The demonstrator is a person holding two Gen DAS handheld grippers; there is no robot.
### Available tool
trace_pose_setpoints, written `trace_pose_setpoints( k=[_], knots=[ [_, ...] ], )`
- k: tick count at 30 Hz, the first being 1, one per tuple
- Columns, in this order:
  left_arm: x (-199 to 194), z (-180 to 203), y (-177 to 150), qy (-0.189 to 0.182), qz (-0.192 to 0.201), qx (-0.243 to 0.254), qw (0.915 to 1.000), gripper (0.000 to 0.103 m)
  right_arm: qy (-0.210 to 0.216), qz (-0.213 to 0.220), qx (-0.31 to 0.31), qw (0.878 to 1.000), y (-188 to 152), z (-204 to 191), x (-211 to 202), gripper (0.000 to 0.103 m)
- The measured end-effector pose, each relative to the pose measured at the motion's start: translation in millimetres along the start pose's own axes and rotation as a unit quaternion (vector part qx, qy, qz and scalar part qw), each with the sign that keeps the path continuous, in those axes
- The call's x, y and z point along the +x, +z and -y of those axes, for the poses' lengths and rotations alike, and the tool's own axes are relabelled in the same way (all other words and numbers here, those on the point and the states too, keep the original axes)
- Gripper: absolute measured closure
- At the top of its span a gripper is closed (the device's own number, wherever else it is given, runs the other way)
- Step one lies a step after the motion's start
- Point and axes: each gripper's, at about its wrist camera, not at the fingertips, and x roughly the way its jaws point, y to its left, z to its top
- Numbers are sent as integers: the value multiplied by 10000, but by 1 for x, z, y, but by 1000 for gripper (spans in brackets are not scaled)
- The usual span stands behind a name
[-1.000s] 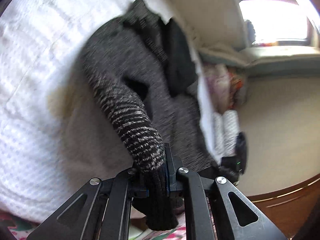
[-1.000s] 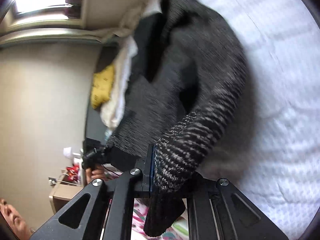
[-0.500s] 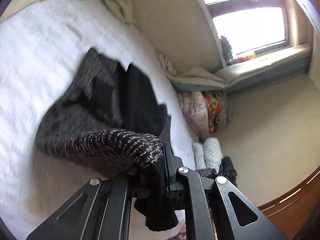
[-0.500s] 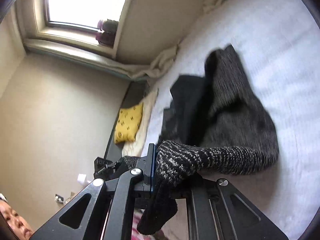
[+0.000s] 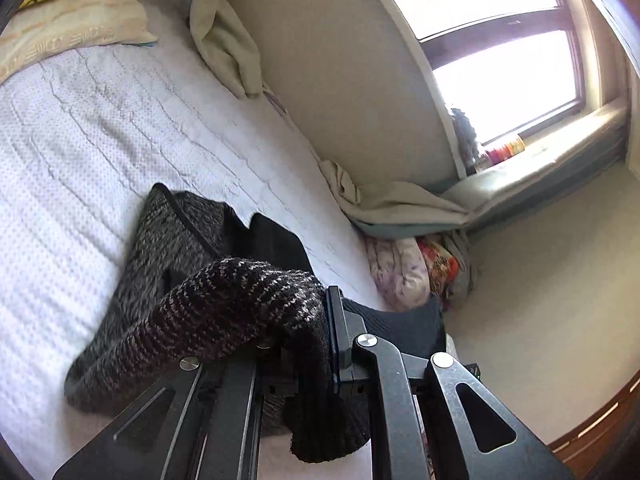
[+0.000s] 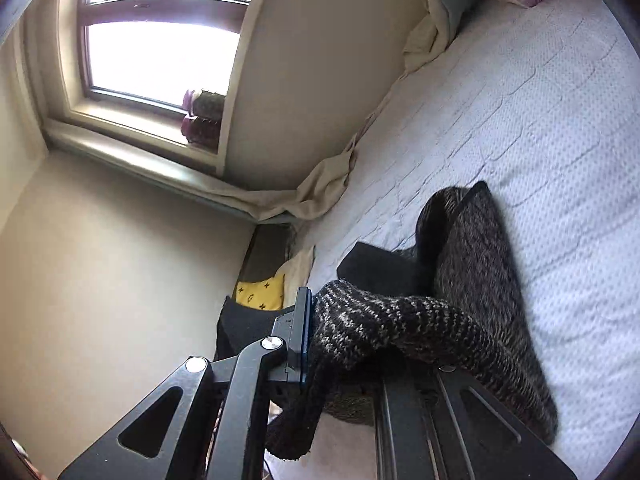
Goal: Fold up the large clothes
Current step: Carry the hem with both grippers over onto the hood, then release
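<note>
sweater (image 5: 180, 264) fold barely begun
left gripper (image 5: 316, 344) and right gripper (image 6: 320, 344) each clamp a sleeve; body lies rumpled mid-bed (image 5: 80, 128).

A home bedroom: bed (image 5: 120, 128), pillow (image 5: 68, 28), window (image 6: 160, 40).

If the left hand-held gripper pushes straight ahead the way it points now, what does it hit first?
Probably the rest of the dark knit sweater it is clamped on, lying on the white bedspread just ahead of the left hand-held gripper. Beyond that only bedspread, then the wall; depth is uncertain.
</note>
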Motion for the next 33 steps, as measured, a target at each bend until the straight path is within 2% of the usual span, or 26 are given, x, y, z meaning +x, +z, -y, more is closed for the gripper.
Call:
trace_pose_setpoints(
  k=[9, 17, 21, 26, 27, 28, 29, 30, 31, 32, 33],
  knots=[
    [38, -40, 28, 381, 13, -250, 9990, 92, -371, -96, 70, 9992, 30, 29, 43, 98],
    [65, -67, 45, 423, -14, -471, 9980, 92, -557, -115, 118, 9983, 43, 57, 69, 98],
    [81, -83, 44, 506, -48, -631, 9967, 92, -709, -119, 217, 9972, 47, 76, 78, 98],
    [98, -99, 36, 833, -104, -571, 9948, 91, -952, -175, 535, 9939, 42, 104, 92, 94],
    [99, -101, 36, 903, -89, -547, 9944, 89, -991, -155, 588, 9932, 41, 108, 92, 94],
    [100, -101, 35, 952, -81, -526, 9940, 81, -1029, -138, 640, 9925, 40, 111, 93, 90],
    [98, -101, 35, 1034, -30, -489, 9934, 64, -1041, -126, 695, 9921, 39, 113, 94, 86],
    [97, -99, 35, 1140, 40, -468, 9924, 52, -1059, -79, 737, 9916, 39, 114, 93, 76],
    [91, -98, 36, 1269, 184, -452, 9907, 32, -1081, -3, 744, 9913, 39, 115, 91, 70],
    [86, -97, 37, 1342, 307, -430, 9895, 25, -1116, 116, 730, 9910, 40, 114, 86, 67],
    [81, -95, 38, 1400, 430, -405, 9884, 24, -1144, 176, 713, 9907, 41, 114, 82, 61]
  ],
)
